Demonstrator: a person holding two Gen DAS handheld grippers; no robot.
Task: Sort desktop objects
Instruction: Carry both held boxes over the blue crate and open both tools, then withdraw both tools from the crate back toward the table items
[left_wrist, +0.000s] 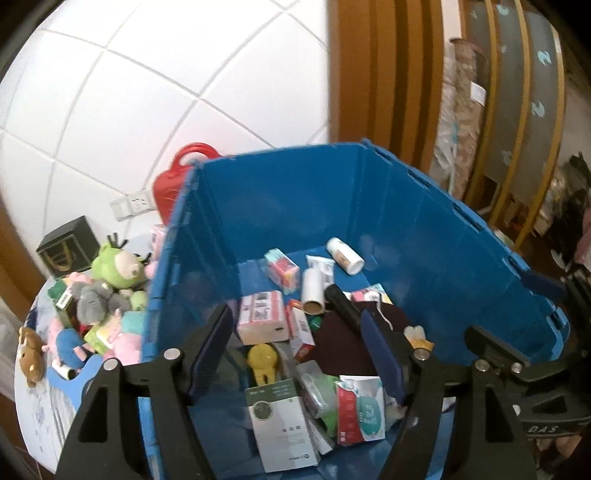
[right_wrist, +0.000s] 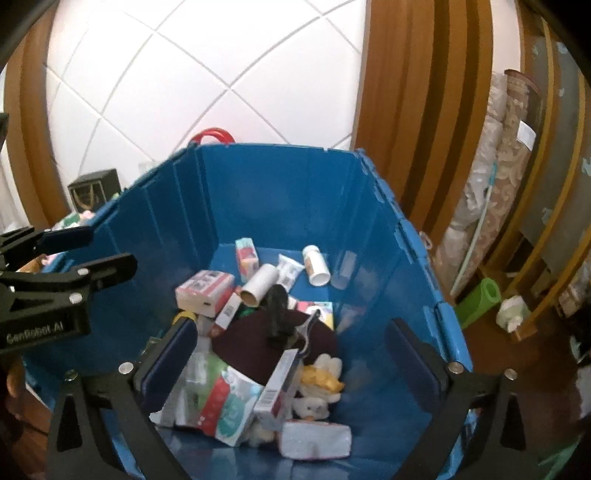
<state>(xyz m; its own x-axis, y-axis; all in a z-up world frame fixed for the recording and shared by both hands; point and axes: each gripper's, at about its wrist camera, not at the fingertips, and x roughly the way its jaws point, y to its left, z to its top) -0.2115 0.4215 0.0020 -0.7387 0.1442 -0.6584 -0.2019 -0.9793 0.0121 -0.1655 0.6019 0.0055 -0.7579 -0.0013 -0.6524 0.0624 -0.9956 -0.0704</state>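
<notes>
Sorting in progress, with much of the desk's clutter already binned. At the far left of the left wrist view, a heap of plush toys (left_wrist: 96, 295) lies on the table (left_wrist: 40, 413) outside the crate, a green plush (left_wrist: 118, 267) on top and a small brown one (left_wrist: 31, 350) at the table's edge; a dark box (left_wrist: 66, 247) stands behind them and a red case (left_wrist: 181, 177) leans at the crate's far corner. These appear to be what is left to sort.

Centre frame, the left gripper (left_wrist: 295, 354) hovers over the blue crate (left_wrist: 295, 192), its jaws spread apart and empty. Below it lie a pink-and-white box (left_wrist: 262, 317), a yellow item (left_wrist: 263, 363) and a white carton with a green label (left_wrist: 282, 424). Farther back are a paper roll (left_wrist: 312, 290) and a white bottle (left_wrist: 345, 254) at the upper right of the pile.

In the right wrist view, the left gripper pokes in at the left edge. The right gripper (right_wrist: 291, 358) hangs over the crate's lower middle, jaws wide apart, holding nothing. Beneath it sit a dark maroon item (right_wrist: 258, 343), a black object (right_wrist: 277, 310) across it, and a white-and-yellow plush (right_wrist: 321, 380) toward the right.

Judged from the frames, the job is well along but unfinished.
</notes>
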